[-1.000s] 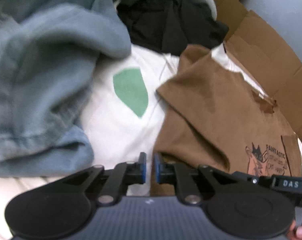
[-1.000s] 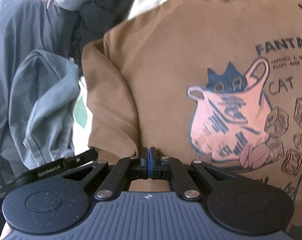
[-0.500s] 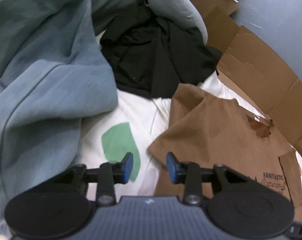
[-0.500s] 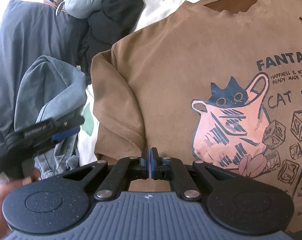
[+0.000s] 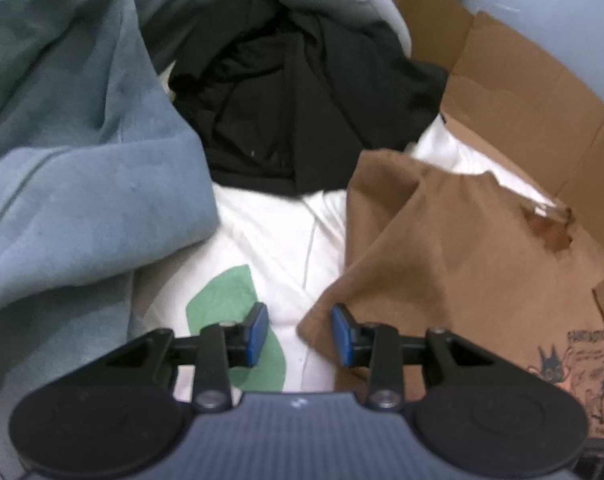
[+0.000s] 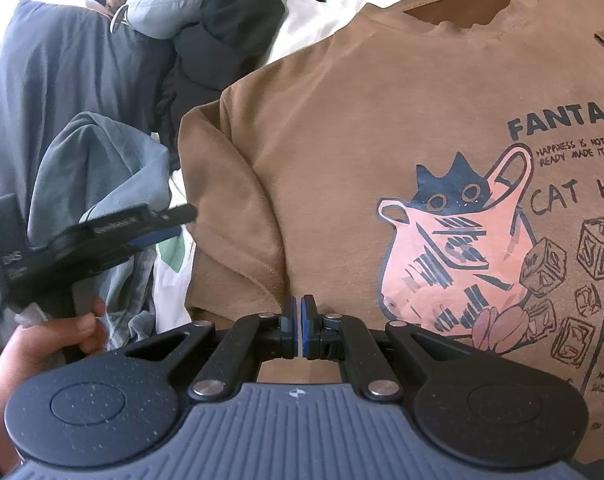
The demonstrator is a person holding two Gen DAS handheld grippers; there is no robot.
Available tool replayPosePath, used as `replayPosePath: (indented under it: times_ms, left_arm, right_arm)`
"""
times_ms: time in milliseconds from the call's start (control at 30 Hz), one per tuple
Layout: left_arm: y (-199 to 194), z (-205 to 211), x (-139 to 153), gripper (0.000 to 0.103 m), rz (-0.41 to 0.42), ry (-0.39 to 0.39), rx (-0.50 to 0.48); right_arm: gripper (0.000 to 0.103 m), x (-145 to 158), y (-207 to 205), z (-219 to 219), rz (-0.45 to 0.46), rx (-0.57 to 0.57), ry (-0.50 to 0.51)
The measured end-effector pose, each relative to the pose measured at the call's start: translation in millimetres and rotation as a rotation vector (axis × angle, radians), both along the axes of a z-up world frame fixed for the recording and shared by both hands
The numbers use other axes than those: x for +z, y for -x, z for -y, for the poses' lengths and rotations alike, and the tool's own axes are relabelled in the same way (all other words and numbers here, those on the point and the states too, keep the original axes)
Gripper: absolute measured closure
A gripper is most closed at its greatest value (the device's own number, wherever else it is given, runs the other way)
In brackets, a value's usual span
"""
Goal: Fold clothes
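Left hand-held gripper [image 5: 299, 330] hangs with its jaws spread wide and nothing in them, right over the corner of the brown tee's [image 6: 382, 128] sleeve where it overlaps a white shirt [image 5: 269, 240]. Right hand-held gripper [image 6: 300, 328] is pinched closed near the tee's bottom edge; can't tell if there's fabric in it. The tee lies spread out flat, print up, beside a blue-grey sweatshirt [image 5: 73, 168].

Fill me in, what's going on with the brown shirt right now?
A person is folding the brown cat-print T-shirt, spread flat over a pile of clothes. The right gripper has its jaws shut at the shirt's near edge, though whether it pinches fabric is unclear. The left gripper, jaws open and empty, hovers at the sleeve corner beside a white garment.
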State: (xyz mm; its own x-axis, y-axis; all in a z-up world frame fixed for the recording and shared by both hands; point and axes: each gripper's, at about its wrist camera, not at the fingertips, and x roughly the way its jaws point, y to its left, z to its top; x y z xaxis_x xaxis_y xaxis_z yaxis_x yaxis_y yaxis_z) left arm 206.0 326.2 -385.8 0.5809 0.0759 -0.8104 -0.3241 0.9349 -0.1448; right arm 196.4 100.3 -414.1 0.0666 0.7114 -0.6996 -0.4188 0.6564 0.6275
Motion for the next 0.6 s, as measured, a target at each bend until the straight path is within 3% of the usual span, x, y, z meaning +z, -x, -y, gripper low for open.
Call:
replayPosePath:
  times_ms: [233,333,433,467,600]
  left_arm:
    - [-4.8,20.0,-9.0,0.07,-0.049,-0.104,-0.054]
    - [-5.8,22.3,-10.1,0.072,-0.064,-0.106,-0.06]
    - [-6.1,18.2,-7.3,0.087,-0.064,-0.088,-0.05]
    - [-5.4,17.3,-6.2,0.099,-0.062,-0.073,-0.051]
    - [-0.8,24.2,6.2,0.1,-0.025,-0.056,-0.091]
  right_arm:
    - [0.102,8.5,-2.8,-4.3,0.031,0.01,-0.01]
    - [0.102,8.5,-2.4,-4.8,0.025,0.007,-0.015]
    - [0.102,7.5,-1.1,-4.4,0.018,0.007,-0.016]
    - [0.102,7.1,-0.6,-4.2,0.015,0.007,-0.017]
    - [0.102,9.4,-3.4,-1.6,0.011,0.0,-0.033]
